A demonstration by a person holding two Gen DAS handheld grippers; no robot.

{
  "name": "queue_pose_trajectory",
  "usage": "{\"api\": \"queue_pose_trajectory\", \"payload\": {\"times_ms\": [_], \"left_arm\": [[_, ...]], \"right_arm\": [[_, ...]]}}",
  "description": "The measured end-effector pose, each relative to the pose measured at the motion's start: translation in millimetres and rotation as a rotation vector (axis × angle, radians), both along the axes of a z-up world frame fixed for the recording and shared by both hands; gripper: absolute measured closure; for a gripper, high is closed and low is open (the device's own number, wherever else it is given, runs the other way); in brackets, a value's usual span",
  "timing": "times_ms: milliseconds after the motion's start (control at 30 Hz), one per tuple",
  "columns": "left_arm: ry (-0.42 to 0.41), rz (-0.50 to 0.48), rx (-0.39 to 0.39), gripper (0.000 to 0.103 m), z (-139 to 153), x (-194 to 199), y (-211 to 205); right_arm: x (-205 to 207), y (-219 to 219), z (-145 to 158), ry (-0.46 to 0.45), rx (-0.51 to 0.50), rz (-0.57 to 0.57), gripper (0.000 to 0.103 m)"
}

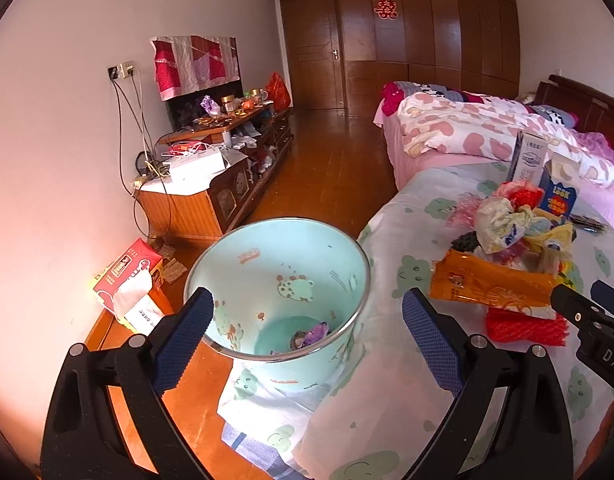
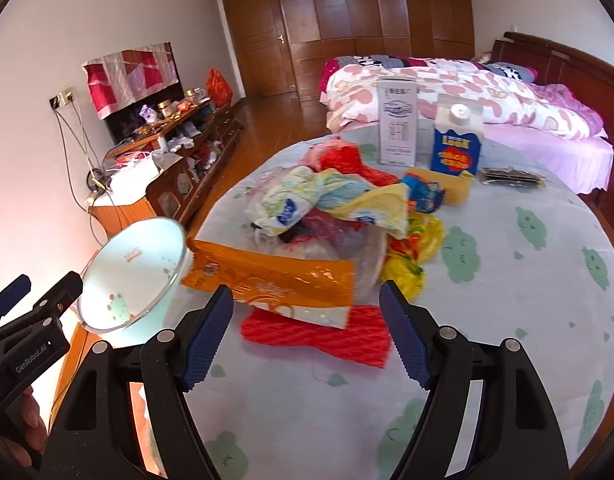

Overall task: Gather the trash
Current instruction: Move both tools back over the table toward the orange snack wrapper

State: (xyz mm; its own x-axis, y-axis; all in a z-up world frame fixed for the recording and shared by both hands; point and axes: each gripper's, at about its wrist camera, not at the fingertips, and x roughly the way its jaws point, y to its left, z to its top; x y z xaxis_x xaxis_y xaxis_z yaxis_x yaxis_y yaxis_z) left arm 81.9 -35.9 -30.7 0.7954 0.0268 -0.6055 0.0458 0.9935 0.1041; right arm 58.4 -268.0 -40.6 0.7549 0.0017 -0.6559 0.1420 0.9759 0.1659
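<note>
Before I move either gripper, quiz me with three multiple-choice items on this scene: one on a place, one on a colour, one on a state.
1. Where does the pale green cartoon-printed bin stand?
A. off the table's left edge
B. on the bed
C. behind the cartons

2. What colour is the flat foam net sleeve nearest the right gripper?
A. blue
B. red
C. white

3. What state is the left gripper in?
A. shut on a wrapper
B. shut on the bin rim
C. open, holding nothing

Answers: 1 A, the bin sits beside the cloth-covered round table, over the wooden floor; 2 B, the net under the orange snack bag is red; 3 C, its blue pads stand apart with only the bin behind them.
</note>
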Motion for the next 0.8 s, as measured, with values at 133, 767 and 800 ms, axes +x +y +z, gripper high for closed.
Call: {"api": "queue_pose_trajectory", "payload": {"times_ms": [133, 767, 800], "left_arm": [[0.024, -0.037, -0.012, 0.010, -4, -5, -12], [0.032, -0.133, 0.046, 0.010, -16, -19, -51], [0.034, -0.136, 0.046, 0.010, -17, -19, -53]], "right_arm": [[-9, -12, 0, -0.004, -0.010, -0.015, 0.028], [-22, -45, -14, 0.030, -0.011, -0.066, 0.028], [-22, -46, -15, 0.030, -0.010, -0.066, 0.028]]}}
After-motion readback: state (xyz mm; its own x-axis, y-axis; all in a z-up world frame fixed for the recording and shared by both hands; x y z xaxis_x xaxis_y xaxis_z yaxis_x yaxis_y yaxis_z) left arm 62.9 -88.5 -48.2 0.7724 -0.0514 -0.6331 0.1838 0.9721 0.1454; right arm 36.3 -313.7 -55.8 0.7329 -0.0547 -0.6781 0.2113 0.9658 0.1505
